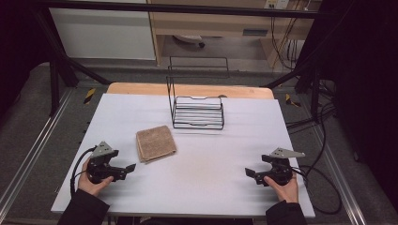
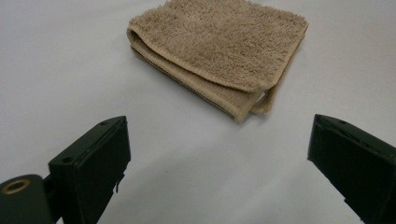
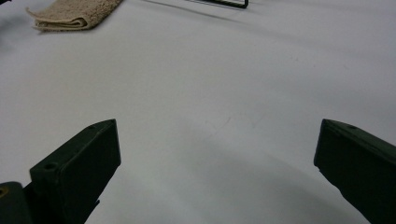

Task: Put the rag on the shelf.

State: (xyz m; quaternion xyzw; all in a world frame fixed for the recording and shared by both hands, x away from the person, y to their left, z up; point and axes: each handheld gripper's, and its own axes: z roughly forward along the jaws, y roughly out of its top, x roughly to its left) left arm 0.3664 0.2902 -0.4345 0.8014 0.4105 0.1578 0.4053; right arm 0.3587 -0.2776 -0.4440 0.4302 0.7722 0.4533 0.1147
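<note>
My left gripper point(image 1: 123, 169) rests low near the front left of the white counter point(image 1: 211, 154), its fingers point(image 2: 93, 163) spread wide apart with nothing between them. In the left gripper view the folded tan towel point(image 2: 224, 46) lies straight ahead of those fingers, flat on the counter, a strip of bare white surface separating it from the tips. Its folded, rounded edge faces me on the left, and the loose layered corner points toward the right finger.

From the high view the towel point(image 1: 156, 143) sits left of the counter's middle, just up and to the right of my left gripper, and apart from the black wire rack point(image 1: 197, 112) that stands further back near the counter's far edge.

My right gripper point(image 1: 252, 174) sits near the front right of the counter, well apart from the towel, its fingers point(image 3: 79, 168) also standing wide with only bare counter between them. In the right gripper view the towel point(image 3: 74, 13) shows far off at the upper left, with a broad stretch of open white surface lying in between.
</note>
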